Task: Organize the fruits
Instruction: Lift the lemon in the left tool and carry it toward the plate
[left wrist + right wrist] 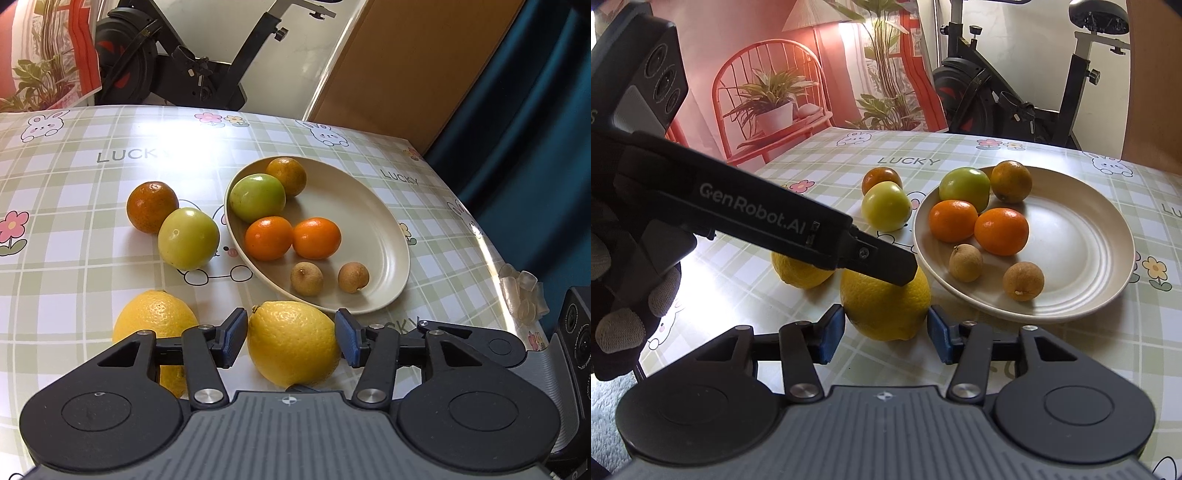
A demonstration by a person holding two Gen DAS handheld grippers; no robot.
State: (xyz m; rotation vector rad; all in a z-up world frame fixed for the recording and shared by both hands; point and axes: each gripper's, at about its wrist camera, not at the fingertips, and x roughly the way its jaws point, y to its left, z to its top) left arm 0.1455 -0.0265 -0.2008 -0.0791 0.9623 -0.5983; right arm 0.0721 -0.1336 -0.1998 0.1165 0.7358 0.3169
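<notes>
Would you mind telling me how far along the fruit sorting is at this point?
Six fruits already sit on the beige oval plate. In hand: the left claw straddles the nearer yellow lemon, grip unclear; the right claw is open. Left on the checked tablecloth: the second lemon, the pale green round fruit and the dark orange citrus.

Right tool (pixel 885 330) low over the table (pixel 1071 354), blue pads spread either side of a lemon (pixel 886 306), seemingly just clear of the rind. Left tool (pixel 879 260), black, lettered GenRobot.AI, slanting in from the left, tip over the same lemon. Second lemon (pixel 798 271) behind. Beige plate (pixel 1082 258) to the right holding two oranges, a green fruit, two small brown fruits.
</notes>
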